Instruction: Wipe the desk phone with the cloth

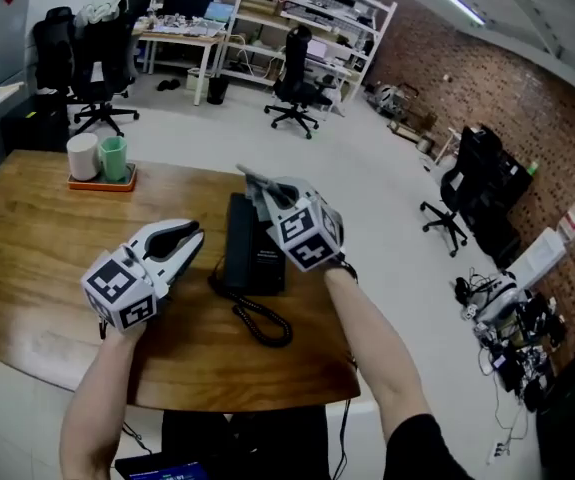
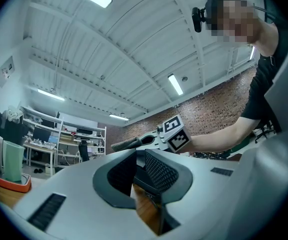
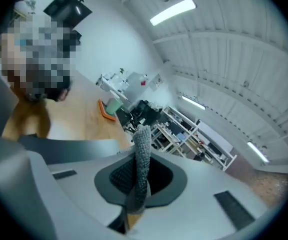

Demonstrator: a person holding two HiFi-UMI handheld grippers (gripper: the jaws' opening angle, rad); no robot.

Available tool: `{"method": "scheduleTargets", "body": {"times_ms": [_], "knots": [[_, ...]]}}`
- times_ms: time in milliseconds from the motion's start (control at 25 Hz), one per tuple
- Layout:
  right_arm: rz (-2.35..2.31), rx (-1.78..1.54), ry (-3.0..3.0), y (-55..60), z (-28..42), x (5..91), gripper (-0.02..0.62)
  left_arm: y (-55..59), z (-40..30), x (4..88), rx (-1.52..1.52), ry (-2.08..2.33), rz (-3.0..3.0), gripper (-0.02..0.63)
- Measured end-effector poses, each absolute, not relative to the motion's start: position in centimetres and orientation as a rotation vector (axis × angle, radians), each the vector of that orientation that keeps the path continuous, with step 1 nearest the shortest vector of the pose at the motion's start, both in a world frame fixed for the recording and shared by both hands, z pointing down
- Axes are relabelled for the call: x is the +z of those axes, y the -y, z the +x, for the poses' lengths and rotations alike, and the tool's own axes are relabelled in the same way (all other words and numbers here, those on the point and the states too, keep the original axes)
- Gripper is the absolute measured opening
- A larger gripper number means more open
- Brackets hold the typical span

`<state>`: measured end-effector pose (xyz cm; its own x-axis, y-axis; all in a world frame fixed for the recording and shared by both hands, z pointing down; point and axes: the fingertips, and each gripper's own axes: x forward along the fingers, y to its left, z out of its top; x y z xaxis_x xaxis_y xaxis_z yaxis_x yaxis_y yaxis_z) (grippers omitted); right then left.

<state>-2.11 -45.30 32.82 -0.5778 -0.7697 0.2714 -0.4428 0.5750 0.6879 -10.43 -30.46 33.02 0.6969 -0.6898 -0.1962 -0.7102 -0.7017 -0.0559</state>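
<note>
The black desk phone lies on the wooden table, its coiled cord curling toward the near edge. My right gripper is raised above the phone's far end, shut on a grey cloth. In the right gripper view the cloth sticks up from between the jaws of that gripper. My left gripper hovers just left of the phone, tilted upward. Its jaws stand together with nothing in them. The left gripper view also shows the right gripper with the cloth.
An orange tray with a white cup and a green cup stands at the table's far left. Office chairs, desks and shelves fill the floor beyond. The table's near edge lies close to the person.
</note>
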Motion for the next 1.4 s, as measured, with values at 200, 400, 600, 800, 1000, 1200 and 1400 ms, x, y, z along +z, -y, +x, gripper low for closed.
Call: {"method": "scheduleTargets", "body": {"times_ms": [200, 400, 600, 800, 1000, 1200, 1400], "knots": [[0.873, -0.791, 2.168, 45.3, -2.2, 35.8, 0.025, 30.3, -10.1, 32.8, 0.240, -1.141, -2.772, 0.038], [0.531, -0.875, 2.178, 36.9, -2.3, 38.4, 0.025, 30.3, -10.0, 32.2, 0.230, -1.136, -2.770, 0.040], [0.106, -0.875, 2.107, 27.3, 0.1, 42.9, 0.026, 30.3, -10.1, 32.3, 0.225, -1.138, -2.773, 0.040], [0.484, -0.829, 2.258, 34.1, 0.5, 36.9, 0.026, 30.3, -10.3, 32.6, 0.224, -1.128, -2.773, 0.038], [0.950, -0.779, 2.239, 44.1, -0.2, 32.8, 0.026, 30.3, -10.5, 32.9, 0.248, -1.139, -2.782, 0.040], [0.906, -0.789, 2.139, 45.5, -0.9, 34.8, 0.025, 30.2, -10.1, 32.6, 0.248, -1.140, -2.777, 0.040], [0.662, -0.839, 2.143, 39.1, -0.2, 37.0, 0.025, 30.1, -9.5, 32.0, 0.235, -1.129, -2.775, 0.038]]}}
